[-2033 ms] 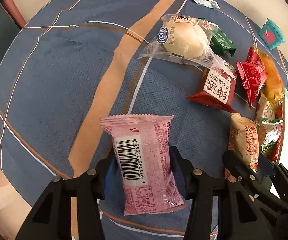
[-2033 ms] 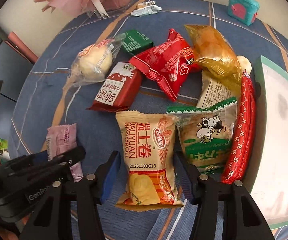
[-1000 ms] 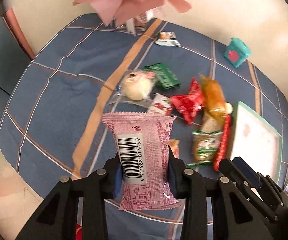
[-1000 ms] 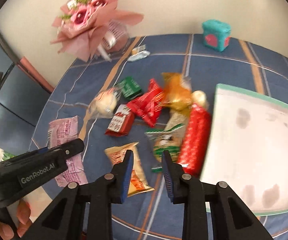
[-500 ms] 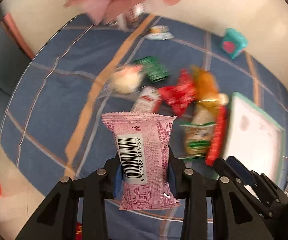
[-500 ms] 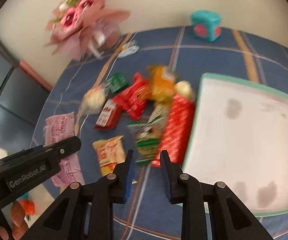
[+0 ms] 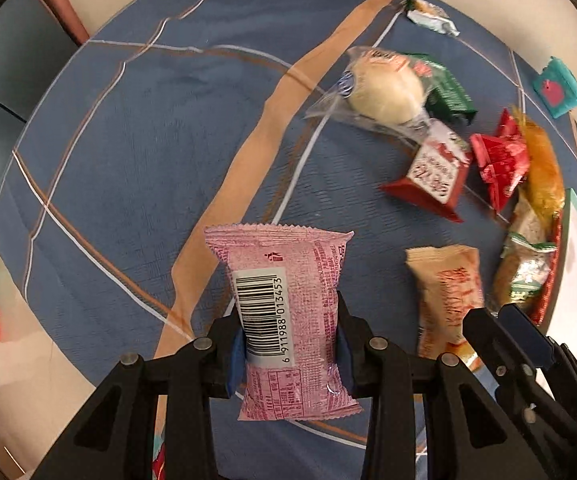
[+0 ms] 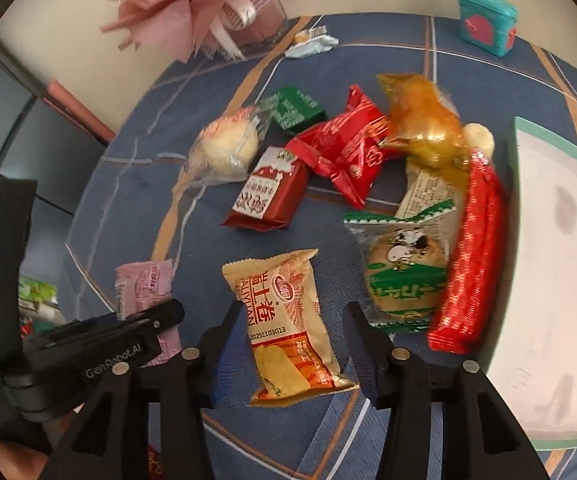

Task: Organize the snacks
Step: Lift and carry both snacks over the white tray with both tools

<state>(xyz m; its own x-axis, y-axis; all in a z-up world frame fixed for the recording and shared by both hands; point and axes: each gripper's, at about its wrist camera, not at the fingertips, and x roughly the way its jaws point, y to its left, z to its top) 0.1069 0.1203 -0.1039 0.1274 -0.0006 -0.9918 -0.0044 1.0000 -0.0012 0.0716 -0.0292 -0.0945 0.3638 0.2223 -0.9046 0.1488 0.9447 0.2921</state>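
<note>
Pink snack packet (image 7: 288,312) held upright; other snacks (image 8: 344,184) scattered on tablecloth.

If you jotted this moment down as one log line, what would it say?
left gripper: shut on pink packet | right gripper: opening, astride tan packet, not gripping | tray: no snacks seen

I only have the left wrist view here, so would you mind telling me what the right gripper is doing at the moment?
Observer: The right gripper is opening; its jaws straddle the tan snack packet without pressing on it.
Operator: Thank you. Is the tray to its right holding any snacks?
Observer: What shows of the white tray holds no snacks, only a few dark smudges.
Operator: And what lies against the tray's edge?
Observer: A long red packet lies along its green rim, beside the green-and-white cow-print packet.
</note>
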